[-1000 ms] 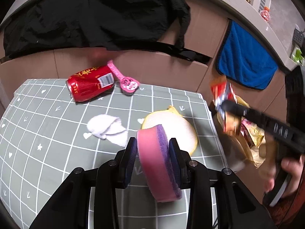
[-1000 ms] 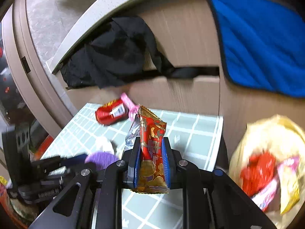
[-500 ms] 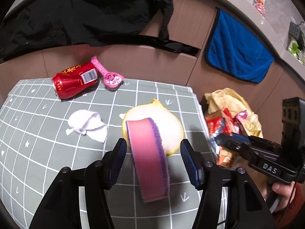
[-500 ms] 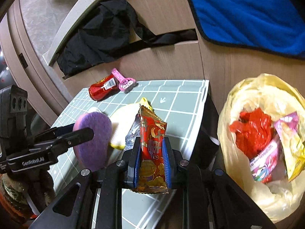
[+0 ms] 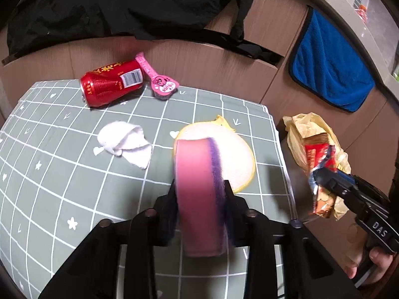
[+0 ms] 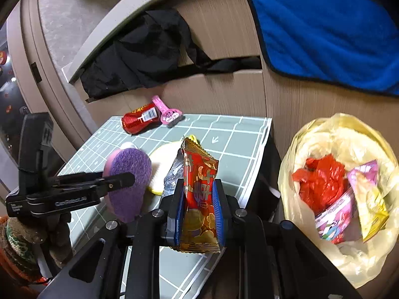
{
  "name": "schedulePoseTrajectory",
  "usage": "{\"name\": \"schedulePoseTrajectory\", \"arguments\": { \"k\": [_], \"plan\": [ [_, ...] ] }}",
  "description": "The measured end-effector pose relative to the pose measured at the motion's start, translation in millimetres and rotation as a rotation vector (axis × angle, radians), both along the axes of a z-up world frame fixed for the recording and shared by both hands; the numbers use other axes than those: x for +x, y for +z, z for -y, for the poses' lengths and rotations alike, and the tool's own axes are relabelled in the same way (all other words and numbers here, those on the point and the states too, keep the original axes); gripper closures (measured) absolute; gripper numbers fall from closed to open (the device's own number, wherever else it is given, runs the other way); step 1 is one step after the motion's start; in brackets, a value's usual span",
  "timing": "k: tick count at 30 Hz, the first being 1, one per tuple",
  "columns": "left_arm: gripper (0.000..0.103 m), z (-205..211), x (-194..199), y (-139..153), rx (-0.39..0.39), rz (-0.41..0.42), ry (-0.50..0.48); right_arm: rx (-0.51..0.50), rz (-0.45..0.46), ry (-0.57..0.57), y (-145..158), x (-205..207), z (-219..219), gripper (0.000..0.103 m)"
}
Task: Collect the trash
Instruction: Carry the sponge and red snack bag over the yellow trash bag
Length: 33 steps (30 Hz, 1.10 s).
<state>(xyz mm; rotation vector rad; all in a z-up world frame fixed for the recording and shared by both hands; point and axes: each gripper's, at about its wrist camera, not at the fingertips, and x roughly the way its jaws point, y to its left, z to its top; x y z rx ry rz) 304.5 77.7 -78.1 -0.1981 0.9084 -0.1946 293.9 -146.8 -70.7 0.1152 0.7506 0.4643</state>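
We work over a low table covered by a grey-green grid mat [image 5: 74, 174], pushed against wooden cabinet fronts with a black cloth [image 5: 119, 7] and a blue towel [image 5: 329, 69] hanging above it. Taking the mat as our landmark: just off its right edge, lower down, sits the yellow trash bag [image 6: 349, 139], mouth open, already holding a red crumpled wrapper [image 6: 321, 179] and a couple of pink and yellow packets, so part of the collecting looks done.

Our right gripper [image 6: 198, 209] has its blue-padded jaws closed on a red snack packet [image 6: 199, 174], held upright over the mat's right edge, near the bag but not yet above its mouth. Our left gripper [image 5: 199, 199] is clamped on a pink and purple sponge [image 5: 197, 186], raised above the middle of the mat (whether a sponge counts as trash we cannot say).

Left on the mat: a red can [image 5: 112, 84] lying on its side at the far edge, a pink candy wrapper [image 5: 162, 84] touching it, a crumpled white tissue [image 5: 124, 142] left of centre, and a pale round pad [image 5: 237, 154] partly hidden behind the sponge.

The bag's bottom is out of sight, the sponge is motion-blurred in the left view, and the near mat is covered by the gripper bodies.
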Motion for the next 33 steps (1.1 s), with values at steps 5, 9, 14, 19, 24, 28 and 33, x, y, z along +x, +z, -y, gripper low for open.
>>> {"name": "schedulePoseTrajectory", "arguments": {
  "k": [5,9,14,19,24,28,33],
  "plan": [
    [0.072,13.4,-13.9,26.6,0.030,0.092,-0.010,-0.027,0.067,0.010,21.6,-9.7,3.7,0.083],
    [0.072,28.5,-27.2,53.1,0.038,0.166,-0.023,-0.048,0.132,0.007,44.2,-20.3,13.9,0.083],
    [0.072,60.0,-48.6,85.1,0.044,0.265,-0.061,-0.073,0.225,-0.033,77.1,-42.0,39.5,0.083],
    [0.072,99.1,-73.2,109.6,0.061,0.385,-0.091,-0.095,0.300,-0.096,105.2,-62.2,74.6,0.083],
    [0.071,133.1,-84.8,127.0,0.073,0.465,-0.121,-0.088,0.338,-0.174,122.0,-76.3,116.3,0.083],
    [0.071,156.4,-86.4,133.9,0.083,0.492,-0.152,-0.079,0.356,-0.223,129.4,-82.0,139.8,0.083],
    [0.071,178.6,-79.5,136.3,0.088,0.509,-0.190,-0.087,0.369,-0.260,131.0,-81.1,159.4,0.083]
  ]
}}
